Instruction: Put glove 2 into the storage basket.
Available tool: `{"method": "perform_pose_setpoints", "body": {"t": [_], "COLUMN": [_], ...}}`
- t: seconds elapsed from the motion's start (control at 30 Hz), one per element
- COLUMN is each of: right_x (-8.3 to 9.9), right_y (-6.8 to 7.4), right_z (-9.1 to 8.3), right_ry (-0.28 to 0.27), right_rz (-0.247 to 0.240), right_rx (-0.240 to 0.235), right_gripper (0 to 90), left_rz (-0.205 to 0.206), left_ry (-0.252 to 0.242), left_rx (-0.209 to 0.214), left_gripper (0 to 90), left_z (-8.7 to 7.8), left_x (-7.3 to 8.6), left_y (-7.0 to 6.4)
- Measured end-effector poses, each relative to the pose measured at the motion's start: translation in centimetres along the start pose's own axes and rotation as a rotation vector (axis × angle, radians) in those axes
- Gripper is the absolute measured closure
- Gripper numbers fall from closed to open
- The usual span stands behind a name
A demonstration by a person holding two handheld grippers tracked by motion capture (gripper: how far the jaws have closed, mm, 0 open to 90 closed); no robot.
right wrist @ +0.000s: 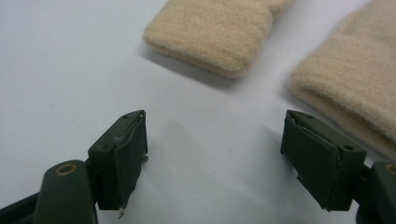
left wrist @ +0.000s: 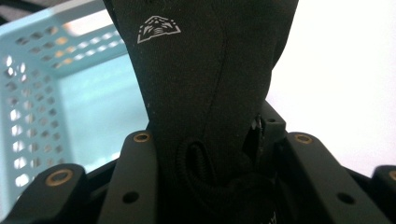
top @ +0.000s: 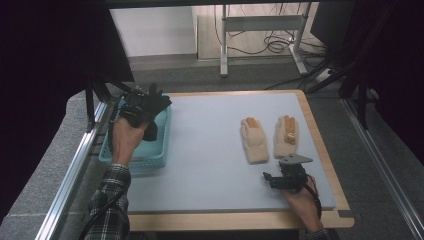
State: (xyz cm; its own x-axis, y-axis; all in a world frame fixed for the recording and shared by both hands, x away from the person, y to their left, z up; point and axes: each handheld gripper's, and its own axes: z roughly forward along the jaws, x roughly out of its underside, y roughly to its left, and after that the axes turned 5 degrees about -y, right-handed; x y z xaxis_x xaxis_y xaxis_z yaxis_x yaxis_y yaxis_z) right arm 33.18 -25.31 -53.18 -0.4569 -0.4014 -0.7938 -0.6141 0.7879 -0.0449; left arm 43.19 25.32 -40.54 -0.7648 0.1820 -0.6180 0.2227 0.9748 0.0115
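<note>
Black glove (left wrist: 205,93) — clamped at its cuff between the jaws of the left gripper (top: 136,111), hanging over the turquoise basket (top: 155,152) at the table's left edge; in the left gripper view the fabric rises from the closed jaws with the perforated basket wall behind. Step in hand, by judgement: carrying the glove over the basket, either lifting it out or setting it in — which one cannot be told. Two beige gloves (top: 255,140) (top: 286,136) lie side by side on the pale mat (top: 210,165), cuffs toward the person. Right gripper (right wrist: 215,158) rests low on the mat just short of those cuffs, jaws wide apart, holding nothing. Next move likely calls for lowering the black glove and easing the clamp.
</note>
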Motion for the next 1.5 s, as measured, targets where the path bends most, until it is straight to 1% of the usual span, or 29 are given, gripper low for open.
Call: {"method": "perform_pose_setpoints", "body": {"t": [0.1,0.23,0.4,0.57,0.7,0.77,0.9,0.97,1.03,1.1,1.13,1.17,1.23,1.27,1.33,1.4,1.43,1.5], "right_x": [0.0,0.0,0.0,0.0,0.0,0.0,0.0,0.0,0.0,0.0,0.0,0.0,0.0,0.0,0.0,0.0,0.0,0.0], "right_y": [0.0,0.0,0.0,0.0,0.0,0.0,0.0,0.0,0.0,0.0,0.0,0.0,0.0,0.0,0.0,0.0,0.0,0.0], "right_z": [0.0,0.0,0.0,0.0,0.0,0.0,0.0,0.0,0.0,0.0,0.0,0.0,0.0,0.0,0.0,0.0,0.0,0.0], "right_ry": [0.000,0.000,0.000,0.000,0.000,0.000,0.000,0.000,0.000,0.000,0.000,0.000,0.000,0.000,0.000,0.000,0.000,0.000], "right_rz": [0.000,0.000,0.000,0.000,0.000,0.000,0.000,0.000,0.000,0.000,0.000,0.000,0.000,0.000,0.000,0.000,0.000,0.000], "right_rx": [0.000,0.000,-0.001,-0.001,-0.001,-0.001,-0.002,-0.002,-0.002,-0.002,-0.002,-0.002,-0.001,-0.001,-0.001,-0.001,-0.001,-0.001], "right_gripper": [22.3,22.3,22.3,22.3,22.3,22.2,22.2,22.2,22.2,22.2,22.1,22.2,22.2,22.1,22.2,22.2,22.2,22.2], "left_rz": [-0.015,-0.030,-0.046,-0.047,-0.044,-0.039,-0.044,-0.035,-0.018,-0.028,-0.025,-0.019,0.003,0.007,0.002,-0.006,-0.007,-0.015], "left_ry": [0.022,0.054,0.107,0.163,0.214,0.245,0.264,0.274,0.282,0.272,0.275,0.275,0.284,0.285,0.283,0.274,0.274,0.272], "left_rx": [-0.023,-0.042,-0.062,-0.085,-0.113,-0.135,-0.162,-0.178,-0.207,-0.197,-0.196,-0.194,-0.204,-0.210,-0.196,-0.169,-0.167,-0.136], "left_gripper": [62.3,61.9,61.4,60.8,60.2,59.9,58.9,57.3,54.7,51.3,49.1,45.8,37.9,33.0,25.9,19.5,15.7,9.7], "left_z": [0.7,1.9,3.9,5.9,7.6,8.4,9.2,9.4,9.5,9.4,9.4,9.5,9.6,9.7,9.7,9.5,9.4,9.2], "left_x": [0.5,1.1,2.0,2.6,3.1,3.4,3.8,4.0,4.3,4.5,4.6,4.6,4.6,4.6,4.6,4.6,4.6,4.5], "left_y": [1.2,2.5,3.9,4.7,5.2,5.5,6.2,6.4,6.7,7.1,7.1,7.0,6.8,6.7,6.7,6.8,6.8,6.8]}}
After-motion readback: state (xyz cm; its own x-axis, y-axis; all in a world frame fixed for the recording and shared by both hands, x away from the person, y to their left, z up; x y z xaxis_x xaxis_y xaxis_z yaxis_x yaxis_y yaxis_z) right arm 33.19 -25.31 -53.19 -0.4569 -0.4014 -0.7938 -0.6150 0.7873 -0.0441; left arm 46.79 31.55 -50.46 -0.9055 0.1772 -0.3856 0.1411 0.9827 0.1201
